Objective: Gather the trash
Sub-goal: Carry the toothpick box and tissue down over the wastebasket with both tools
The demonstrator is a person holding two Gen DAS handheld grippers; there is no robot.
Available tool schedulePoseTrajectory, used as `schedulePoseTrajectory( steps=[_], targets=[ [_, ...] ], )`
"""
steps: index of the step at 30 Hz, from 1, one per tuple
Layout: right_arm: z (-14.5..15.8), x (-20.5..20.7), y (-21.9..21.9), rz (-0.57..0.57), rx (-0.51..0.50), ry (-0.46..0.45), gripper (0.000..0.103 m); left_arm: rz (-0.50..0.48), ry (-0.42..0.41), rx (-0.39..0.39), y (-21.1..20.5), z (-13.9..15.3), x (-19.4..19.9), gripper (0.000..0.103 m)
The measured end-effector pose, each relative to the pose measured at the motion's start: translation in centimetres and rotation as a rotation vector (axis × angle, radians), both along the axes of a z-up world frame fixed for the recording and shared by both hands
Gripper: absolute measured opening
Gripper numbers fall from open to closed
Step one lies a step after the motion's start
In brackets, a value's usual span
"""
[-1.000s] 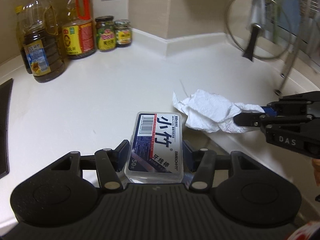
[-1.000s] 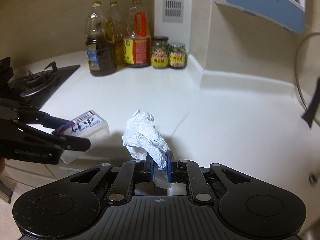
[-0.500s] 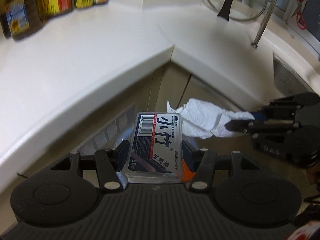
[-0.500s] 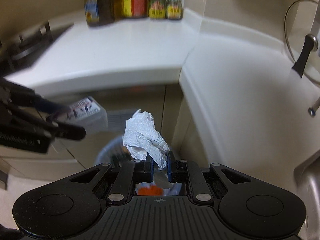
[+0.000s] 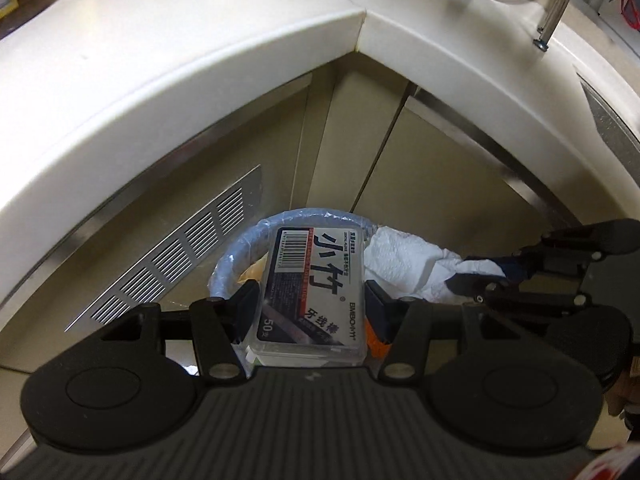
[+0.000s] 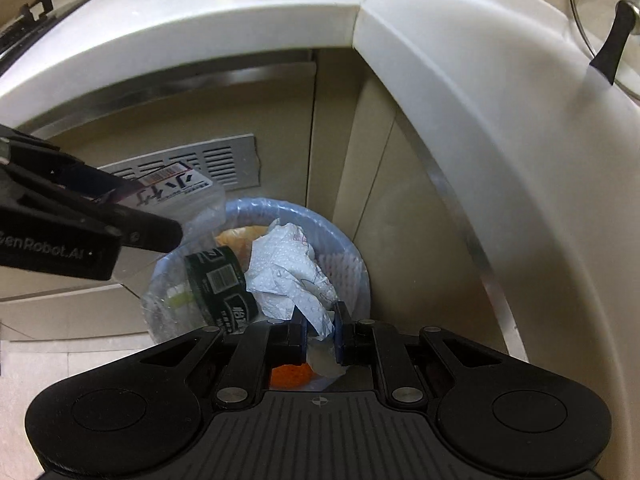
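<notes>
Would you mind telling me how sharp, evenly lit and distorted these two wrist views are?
Left wrist view: floss box label is crisp, countertop edge bows from fisheye. Right wrist view: softer, glare on the countertop, trash bin dim, floss box blurred.

We are looking at a white counter [image 5: 168, 64] wrapping round a corner, a vent grille [image 5: 176, 256] sitting in the cabinet below, a glass lid [image 6: 600, 32] leaning above.
</notes>
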State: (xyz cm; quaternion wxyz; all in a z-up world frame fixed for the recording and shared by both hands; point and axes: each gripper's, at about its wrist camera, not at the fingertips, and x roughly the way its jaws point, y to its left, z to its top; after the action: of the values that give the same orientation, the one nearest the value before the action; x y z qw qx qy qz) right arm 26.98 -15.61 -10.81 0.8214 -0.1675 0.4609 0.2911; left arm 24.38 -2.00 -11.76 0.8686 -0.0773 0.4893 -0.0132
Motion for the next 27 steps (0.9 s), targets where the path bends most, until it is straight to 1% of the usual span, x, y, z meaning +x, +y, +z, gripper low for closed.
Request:
schedulePoseTrajectory(
  steps=[10, 20, 27],
  targets=[
    [-2.0, 1.4, 0.4, -0.004, -0.010, 0.007, 0.013, -0.016, 0.051, 0.008, -0.1, -2.0, 1.9, 0.053],
    [-4.0, 2.2, 1.5, -0.005, -0.036, 0.081, 0.013, -0.040, 0.096, 0.027, -0.4, -3.5, 3.5, 0.053],
    [-4.7, 2.7, 1.9, -0.007, -0.040, 0.091, 0.013, -0.055, 0.113, 0.037, -0.2, -4.2, 4.0, 0.053]
  ],
)
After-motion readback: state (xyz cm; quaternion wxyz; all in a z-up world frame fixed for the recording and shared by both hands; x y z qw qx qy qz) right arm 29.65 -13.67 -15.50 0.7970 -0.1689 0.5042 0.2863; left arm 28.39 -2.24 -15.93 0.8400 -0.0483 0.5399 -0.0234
